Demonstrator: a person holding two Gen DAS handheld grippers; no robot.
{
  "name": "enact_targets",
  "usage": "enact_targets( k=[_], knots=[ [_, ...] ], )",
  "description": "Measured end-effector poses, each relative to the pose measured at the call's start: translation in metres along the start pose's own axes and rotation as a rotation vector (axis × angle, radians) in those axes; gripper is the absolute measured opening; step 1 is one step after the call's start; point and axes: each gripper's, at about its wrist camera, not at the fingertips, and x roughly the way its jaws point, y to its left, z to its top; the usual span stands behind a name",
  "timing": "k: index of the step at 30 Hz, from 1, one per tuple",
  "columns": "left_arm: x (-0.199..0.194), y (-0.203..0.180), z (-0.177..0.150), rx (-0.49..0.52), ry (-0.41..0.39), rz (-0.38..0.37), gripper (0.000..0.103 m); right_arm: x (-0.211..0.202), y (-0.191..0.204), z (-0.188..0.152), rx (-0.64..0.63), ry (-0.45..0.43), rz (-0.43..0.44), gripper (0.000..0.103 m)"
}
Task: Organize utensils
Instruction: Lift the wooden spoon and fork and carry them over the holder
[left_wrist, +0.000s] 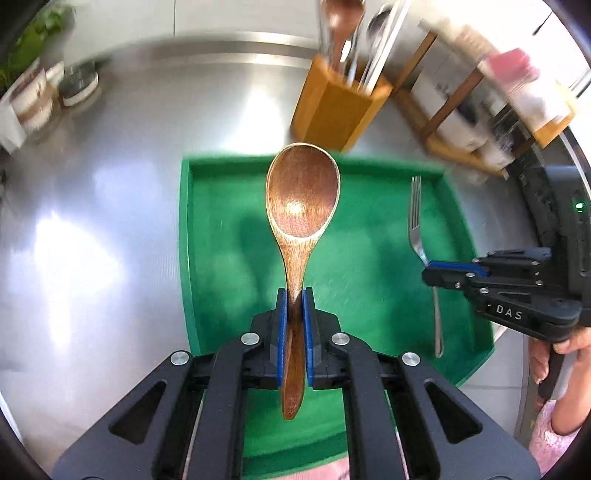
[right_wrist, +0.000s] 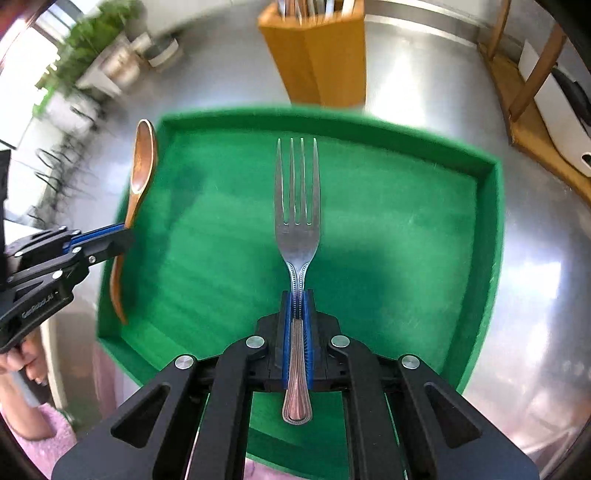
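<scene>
My left gripper is shut on the handle of a wooden spoon, bowl pointing forward, held above the green tray. My right gripper is shut on the handle of a metal fork, tines forward, also above the green tray. In the left wrist view the right gripper shows at the right, holding the fork. In the right wrist view the left gripper shows at the left with the spoon. A wooden utensil holder stands beyond the tray with several utensils in it; it also shows in the right wrist view.
The tray lies on a steel counter. A wooden rack with white items stands at the right. Jars and a plant stand at the far left. The person's hands and pink sleeves are near the front edge.
</scene>
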Motion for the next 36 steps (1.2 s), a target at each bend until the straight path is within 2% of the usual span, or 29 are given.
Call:
enact_targets(
  k=[3,6,10,15,21,24,31,36],
  knots=[
    [-0.01,-0.004,0.004,0.012,-0.1,-0.024,0.007,-0.011,-0.011,0.001,0.001,-0.098,0.061,0.006],
    [-0.016,-0.009,0.009,-0.001,-0.191,-0.046,0.007,-0.011,-0.019,0.006,-0.016,-0.174,0.084,0.006],
    [-0.019,-0.018,0.016,0.01,-0.301,-0.051,0.007,-0.022,-0.018,0.009,-0.05,-0.303,0.065,0.006],
    [-0.02,-0.029,0.026,0.018,-0.45,-0.065,0.007,-0.043,-0.021,0.013,-0.103,-0.527,0.048,0.006],
    [-0.021,-0.039,0.049,0.033,-0.592,-0.07,0.007,-0.064,-0.025,0.041,-0.1,-0.775,0.06,0.006],
    [-0.02,-0.043,0.069,0.045,-0.665,-0.053,0.007,-0.072,-0.031,0.06,-0.098,-0.861,0.053,0.006],
    [-0.018,-0.042,0.119,0.011,-0.806,-0.064,0.007,-0.08,-0.043,0.1,-0.065,-0.979,0.084,0.006],
    [-0.001,-0.035,0.143,-0.032,-0.807,-0.095,0.007,-0.068,-0.043,0.116,-0.066,-0.986,0.092,0.006]
  ],
)
